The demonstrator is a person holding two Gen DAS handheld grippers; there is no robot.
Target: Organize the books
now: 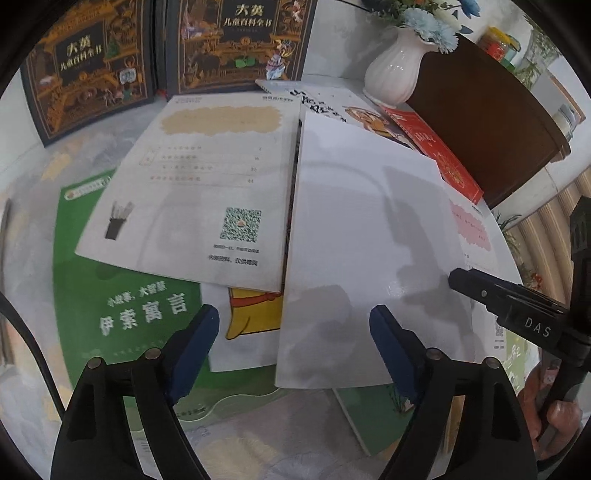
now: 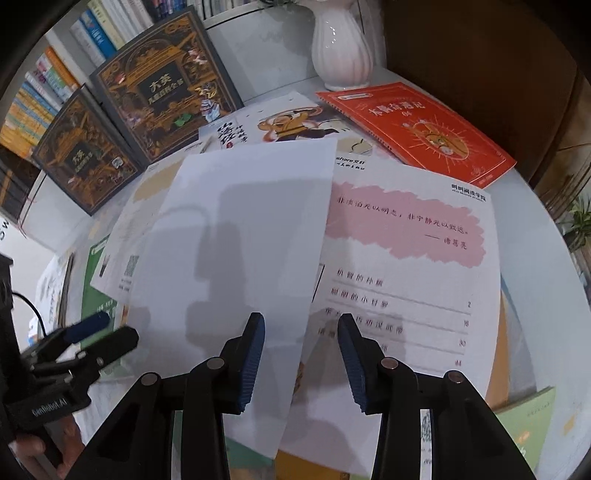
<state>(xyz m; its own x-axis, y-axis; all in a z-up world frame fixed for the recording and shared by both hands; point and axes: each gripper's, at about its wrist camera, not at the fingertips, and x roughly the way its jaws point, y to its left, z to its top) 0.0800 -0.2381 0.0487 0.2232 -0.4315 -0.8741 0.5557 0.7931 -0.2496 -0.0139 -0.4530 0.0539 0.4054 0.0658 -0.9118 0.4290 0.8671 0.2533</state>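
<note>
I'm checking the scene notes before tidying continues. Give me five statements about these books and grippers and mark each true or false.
1. The red book lies flat near the white vase. True.
2. Both dark ornate books lie flat on the table. False: they stand upright at the back.
3. The left gripper is clamped on the green book. False: its jaws stand apart, gripping nothing.
4. A blank white page is raised between the tan-patch page and the pink-patch page. True.
5. The vase is empty. False: it holds flowers.
</note>
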